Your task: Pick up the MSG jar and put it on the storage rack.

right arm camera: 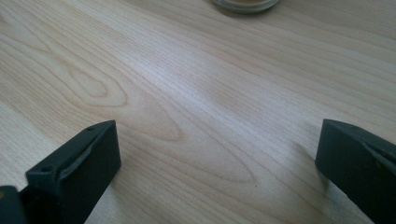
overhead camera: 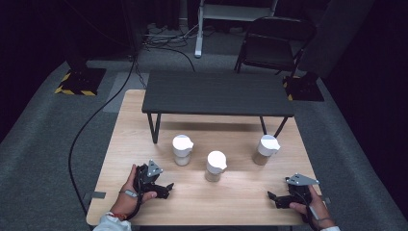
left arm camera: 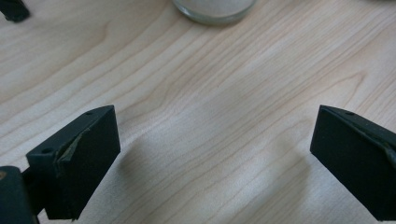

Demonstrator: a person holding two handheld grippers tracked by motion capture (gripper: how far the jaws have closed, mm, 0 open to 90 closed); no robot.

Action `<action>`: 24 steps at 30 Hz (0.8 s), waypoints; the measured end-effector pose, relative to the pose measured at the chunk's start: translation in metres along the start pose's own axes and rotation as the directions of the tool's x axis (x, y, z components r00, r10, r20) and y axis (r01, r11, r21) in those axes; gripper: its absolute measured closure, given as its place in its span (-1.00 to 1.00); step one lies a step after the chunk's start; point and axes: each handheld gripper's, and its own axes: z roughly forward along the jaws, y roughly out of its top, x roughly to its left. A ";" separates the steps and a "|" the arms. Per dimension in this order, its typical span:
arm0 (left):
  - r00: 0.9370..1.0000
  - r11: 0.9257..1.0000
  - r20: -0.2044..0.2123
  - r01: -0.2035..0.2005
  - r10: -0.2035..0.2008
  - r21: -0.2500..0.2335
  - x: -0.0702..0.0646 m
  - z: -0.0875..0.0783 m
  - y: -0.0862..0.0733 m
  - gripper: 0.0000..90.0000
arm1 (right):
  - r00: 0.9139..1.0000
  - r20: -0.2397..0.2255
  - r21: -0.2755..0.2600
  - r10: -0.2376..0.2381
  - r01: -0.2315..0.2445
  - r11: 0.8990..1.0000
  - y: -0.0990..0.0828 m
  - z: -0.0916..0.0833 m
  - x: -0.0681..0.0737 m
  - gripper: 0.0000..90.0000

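Note:
Three glass jars with white spouted lids stand on the wooden table [overhead camera: 144, 144]: a left jar [overhead camera: 182, 150], a middle jar [overhead camera: 215, 166] and a right jar [overhead camera: 265, 149]. My left gripper [overhead camera: 165, 186] rests low at the table's front left, held by a hand, open and empty. My right gripper [overhead camera: 273, 198] sits at the front right, also open and empty. In the left gripper view the jaws stand wide apart over bare wood, with a jar base [left arm camera: 214, 9] ahead. In the right gripper view another jar base [right arm camera: 244, 4] lies beyond the spread jaws.
A low black bench-like shelf [overhead camera: 219, 93] stands on the far half of the table, behind the jars. A black folding chair [overhead camera: 272, 45] and cables lie on the grey floor beyond. Bare wood stretches between the two grippers.

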 end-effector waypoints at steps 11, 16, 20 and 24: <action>1.000 0.999 -0.005 0.002 -0.002 -0.038 -0.003 -0.007 -0.001 -0.97 | 1.000 -0.001 -0.001 -0.006 0.006 1.000 0.000 0.000 0.000 -1.00; 1.000 0.997 -0.010 0.013 -0.014 -0.072 -0.004 -0.012 -0.002 -0.97 | 1.000 0.000 -0.001 -0.006 0.006 1.000 0.000 0.000 0.000 -1.00; 0.999 0.995 -0.020 0.024 -0.026 -0.096 -0.005 -0.015 0.000 -0.97 | 1.000 -0.001 -0.001 -0.006 0.006 1.000 0.000 0.000 0.000 -1.00; 0.999 0.994 -0.029 0.019 -0.022 -0.108 -0.006 -0.016 0.004 -0.97 | 1.000 -0.002 0.000 -0.006 0.006 1.000 0.000 0.000 -0.001 -1.00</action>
